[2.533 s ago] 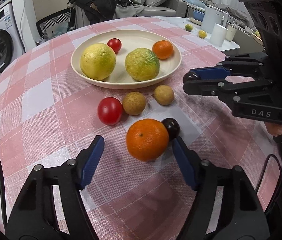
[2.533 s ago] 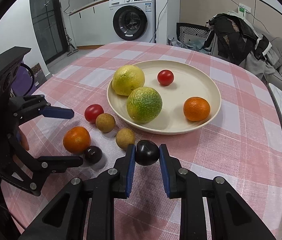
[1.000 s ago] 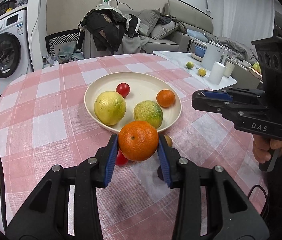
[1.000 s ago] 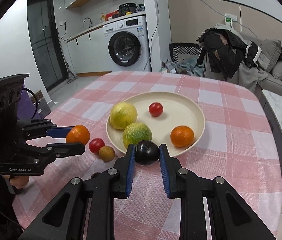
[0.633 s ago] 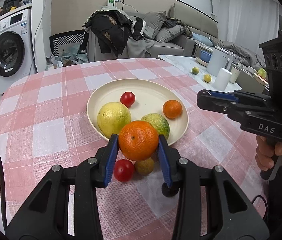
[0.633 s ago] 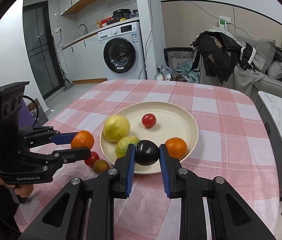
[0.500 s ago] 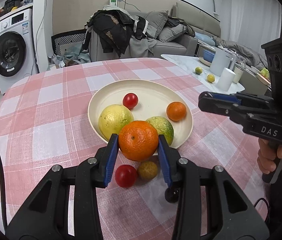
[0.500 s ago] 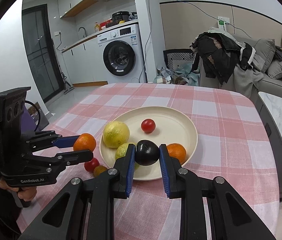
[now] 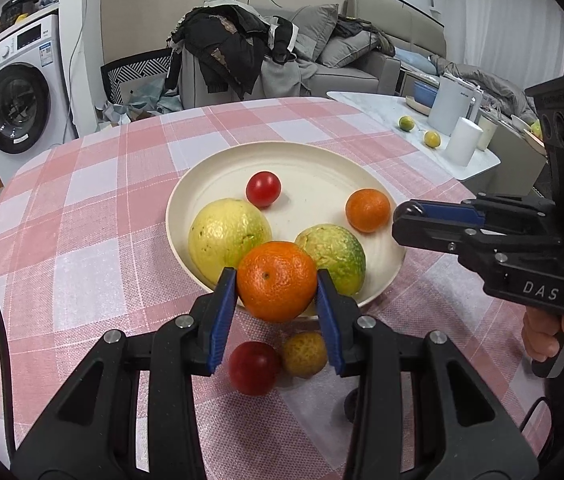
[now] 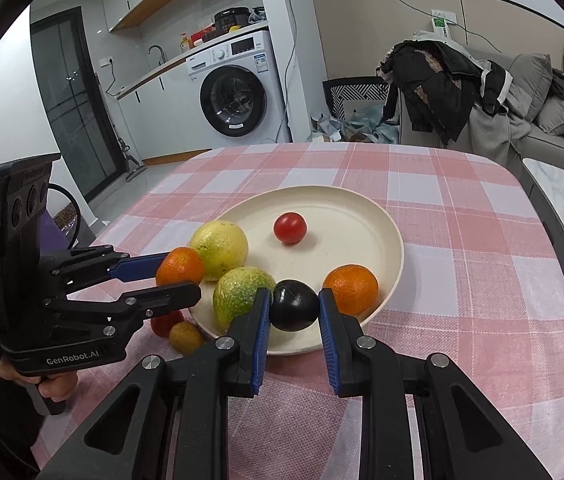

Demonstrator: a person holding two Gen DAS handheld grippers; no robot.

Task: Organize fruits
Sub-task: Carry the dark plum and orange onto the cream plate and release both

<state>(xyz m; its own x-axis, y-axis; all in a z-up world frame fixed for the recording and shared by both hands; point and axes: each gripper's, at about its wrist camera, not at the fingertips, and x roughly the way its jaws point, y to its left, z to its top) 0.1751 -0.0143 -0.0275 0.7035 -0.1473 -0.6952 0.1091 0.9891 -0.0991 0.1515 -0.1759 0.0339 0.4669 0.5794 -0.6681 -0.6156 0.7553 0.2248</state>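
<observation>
- Orange (image 9: 277, 286): clamped in left hand-held gripper (image 9: 277, 292), by near rim of plate (image 9: 322, 160).
- Dark plum (image 10: 295, 310): pinched in right hand-held gripper (image 10: 295, 314), over plate.
- Plate: 2 big yellow-green citrus, sm. orange, tomato.
- Desk (image 9: 82, 208): tomato + brown fruit.

pink-and-white checked tablecloth (image 9: 94, 216), cream plate (image 9: 322, 160), orange mandarin (image 9: 277, 286)

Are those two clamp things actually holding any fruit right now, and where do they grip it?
Left gripper pinches an orange by its sides; right gripper a dark plum likewise.

Both wrist cameras look down along their fingers, close over the shared plate (image 9: 186, 204) (image 10: 398, 256), from opposite sides
</observation>
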